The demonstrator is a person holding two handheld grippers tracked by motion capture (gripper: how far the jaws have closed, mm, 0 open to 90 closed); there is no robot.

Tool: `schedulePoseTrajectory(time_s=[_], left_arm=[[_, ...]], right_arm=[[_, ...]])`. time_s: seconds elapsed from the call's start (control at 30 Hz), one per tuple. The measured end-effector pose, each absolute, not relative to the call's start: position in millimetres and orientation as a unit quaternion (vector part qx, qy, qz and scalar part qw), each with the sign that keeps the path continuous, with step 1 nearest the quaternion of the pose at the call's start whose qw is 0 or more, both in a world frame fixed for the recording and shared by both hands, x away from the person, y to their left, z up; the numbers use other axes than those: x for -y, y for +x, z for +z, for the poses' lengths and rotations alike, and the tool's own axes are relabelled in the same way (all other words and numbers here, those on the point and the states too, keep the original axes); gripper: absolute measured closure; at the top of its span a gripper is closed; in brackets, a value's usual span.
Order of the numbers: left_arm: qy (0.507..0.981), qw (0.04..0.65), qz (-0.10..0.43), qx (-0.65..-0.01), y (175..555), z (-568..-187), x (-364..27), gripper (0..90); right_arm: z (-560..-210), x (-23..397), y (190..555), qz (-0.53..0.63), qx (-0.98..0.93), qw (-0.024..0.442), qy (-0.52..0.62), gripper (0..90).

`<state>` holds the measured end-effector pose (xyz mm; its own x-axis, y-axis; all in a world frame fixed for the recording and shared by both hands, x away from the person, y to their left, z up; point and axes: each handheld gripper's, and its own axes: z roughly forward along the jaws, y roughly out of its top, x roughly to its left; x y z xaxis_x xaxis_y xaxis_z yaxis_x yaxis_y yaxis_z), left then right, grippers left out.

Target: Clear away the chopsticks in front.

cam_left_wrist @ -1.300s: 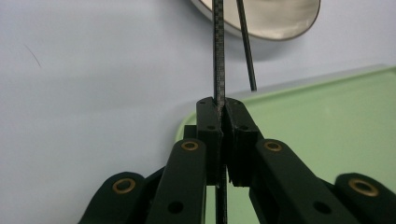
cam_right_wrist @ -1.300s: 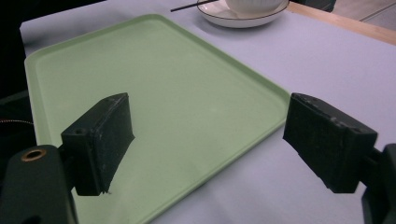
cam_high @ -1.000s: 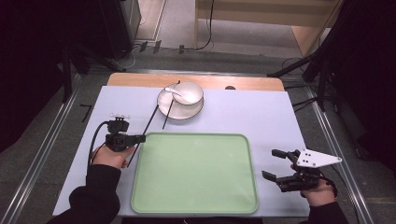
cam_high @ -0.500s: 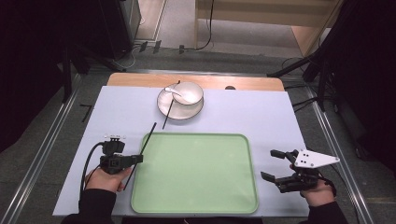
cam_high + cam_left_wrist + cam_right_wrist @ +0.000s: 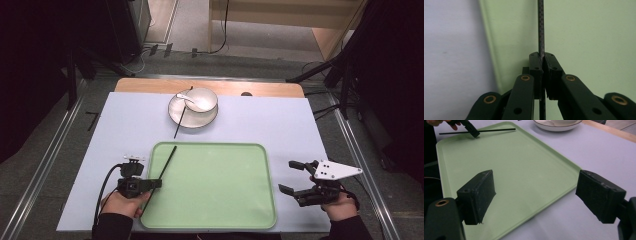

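Chopstick [image 5: 165, 162], thin and black, is sitting pinched between the closed jaws of the left gripper [image 5: 156, 183], angled over the near-left corner of the green tray [image 5: 220, 210]. In the left gripper view the rod [image 5: 541, 30] is running straight out from the clamped jaws above the tray's left rim. It looks as though it is being lowered onto the tray. The left hand [image 5: 120, 204] is holding low at the near-left edge, jaws pointing right. Farther off, a second chopstick [image 5: 179, 122] is leaning on a plate [image 5: 176, 112] carrying a white bowl [image 5: 202, 98] and spoon [image 5: 184, 97]. Over on the right, the right gripper [image 5: 292, 176] is waiting just beside the tray's near-right edge, jaws spread wide and gripping nothing, aimed left across the tray.
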<state>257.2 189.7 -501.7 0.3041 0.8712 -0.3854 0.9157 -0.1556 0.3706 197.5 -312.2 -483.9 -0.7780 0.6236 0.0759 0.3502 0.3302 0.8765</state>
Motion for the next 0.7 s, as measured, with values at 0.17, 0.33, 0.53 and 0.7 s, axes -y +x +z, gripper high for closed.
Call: schedulePoseTrajectory(time_s=[0.17,0.33,0.53,0.7], left_arm=[[0.765,0.282,-0.042,-0.578,259.2,-504.2,-181.0,86.1],[0.764,0.291,-0.043,-0.574,258.6,-505.0,-180.4,83.4],[0.766,0.293,-0.048,-0.571,258.8,-504.8,-180.4,80.2],[0.786,0.296,-0.079,-0.538,262.3,-499.6,-180.0,63.6]], right_arm=[[-483.8,311.3,196.9,0.492,-0.805,0.138,0.303,16.4],[-483.8,311.8,196.9,0.493,-0.804,0.139,0.303,16.4],[-483.8,311.5,196.7,0.493,-0.805,0.138,0.301,16.4],[-482.8,311.7,195.9,0.497,-0.802,0.143,0.3,16.4]])
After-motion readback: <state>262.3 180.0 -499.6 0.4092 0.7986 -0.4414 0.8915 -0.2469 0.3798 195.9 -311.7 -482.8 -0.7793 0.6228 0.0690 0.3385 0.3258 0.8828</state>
